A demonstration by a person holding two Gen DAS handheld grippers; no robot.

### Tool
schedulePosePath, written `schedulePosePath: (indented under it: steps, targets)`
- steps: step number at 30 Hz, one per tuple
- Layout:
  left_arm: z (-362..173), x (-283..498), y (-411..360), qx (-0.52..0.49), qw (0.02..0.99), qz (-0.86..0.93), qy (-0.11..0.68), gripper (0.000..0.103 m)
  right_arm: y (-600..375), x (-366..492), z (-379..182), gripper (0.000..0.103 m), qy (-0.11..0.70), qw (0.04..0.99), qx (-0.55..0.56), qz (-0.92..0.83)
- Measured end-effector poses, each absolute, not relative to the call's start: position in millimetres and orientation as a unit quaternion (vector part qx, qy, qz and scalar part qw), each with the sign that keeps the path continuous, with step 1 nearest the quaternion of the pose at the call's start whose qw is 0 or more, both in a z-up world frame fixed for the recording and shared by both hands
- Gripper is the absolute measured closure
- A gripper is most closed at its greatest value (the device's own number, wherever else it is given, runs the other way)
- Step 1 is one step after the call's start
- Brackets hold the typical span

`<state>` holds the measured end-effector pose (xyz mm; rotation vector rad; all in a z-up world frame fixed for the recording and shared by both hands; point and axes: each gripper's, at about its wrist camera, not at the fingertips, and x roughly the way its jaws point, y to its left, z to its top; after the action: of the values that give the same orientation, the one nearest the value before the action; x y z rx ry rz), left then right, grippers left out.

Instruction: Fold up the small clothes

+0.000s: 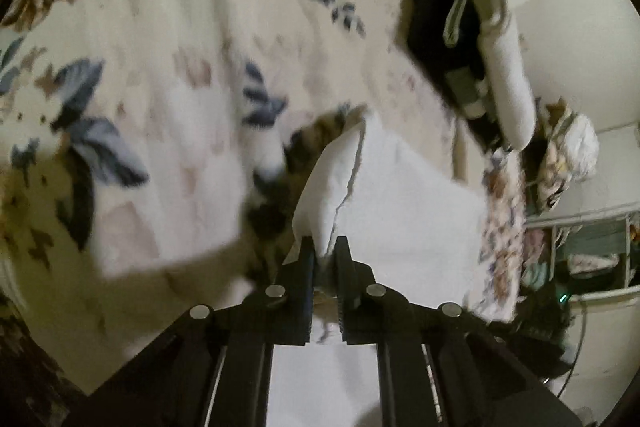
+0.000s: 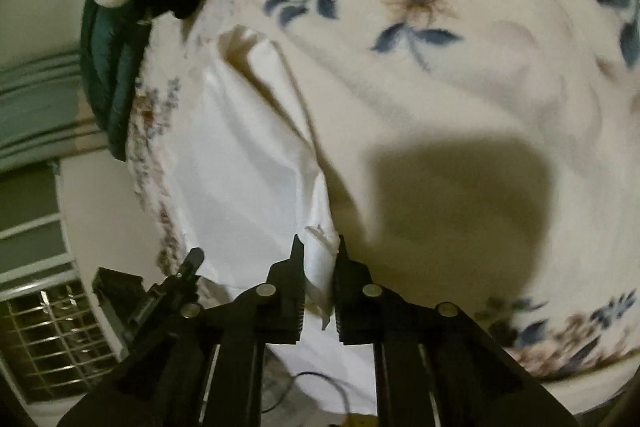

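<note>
The left hand-held gripper (image 1: 324, 247) pinches a raised corner of a white cloth (image 1: 400, 195). The right hand-held gripper (image 2: 319, 247) pinches another bunched edge of the cloth. It lies on a floral blanket (image 2: 460, 67).

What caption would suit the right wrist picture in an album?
Right gripper pinching an edge of the white cloth above a floral blanket.

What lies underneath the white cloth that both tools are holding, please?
Under the white cloth lies the floral blanket, showing around its edges. Both the left tool and right tool pinch the cloth. Whatever sits directly beneath its middle is covered.
</note>
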<state>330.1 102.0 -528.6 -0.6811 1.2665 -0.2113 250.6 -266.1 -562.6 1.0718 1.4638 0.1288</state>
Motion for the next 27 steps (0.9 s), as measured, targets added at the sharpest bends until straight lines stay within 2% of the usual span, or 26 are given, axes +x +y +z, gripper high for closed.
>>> schedulePosePath:
  steps: [6,9,12,14,16,20,24,27]
  targets:
    - [-522,335,115,-0.312,0.751,-0.101,0.572,0.096,-254,241,-551,0.094,0.617,0.590,0.515,0.077]
    - [-540,328,104,-0.264,0.748,-0.095,0.601,0.096,-252,244,-557,0.094,0.644,0.611,0.458,0.049]
    - [-556,315,101,-0.258,0.730,-0.096,0.626,0.095,-245,247,-564,0.085,0.676,0.630,0.381,0.033]
    - [-556,306,104,-0.267,0.728,-0.099,0.624,0.094,-245,247,-566,0.070,0.681,0.624,0.382,0.041]
    - [-552,296,108,-0.271,0.728,-0.095,0.623,0.088,-242,244,-562,0.052,0.685,0.624,0.374,0.049]
    - [-546,273,113,-0.290,0.711,-0.109,0.631,0.085,-236,225,-558,0.049,0.697,0.622,0.353,0.058]
    - [-537,236,119,-0.281,0.697,-0.115,0.650,0.062,-231,187,-562,0.047,0.718,0.599,0.348,0.070]
    - [-538,203,128,-0.270,0.687,-0.103,0.666,0.056,-225,147,-571,0.047,0.735,0.577,0.348,0.075]
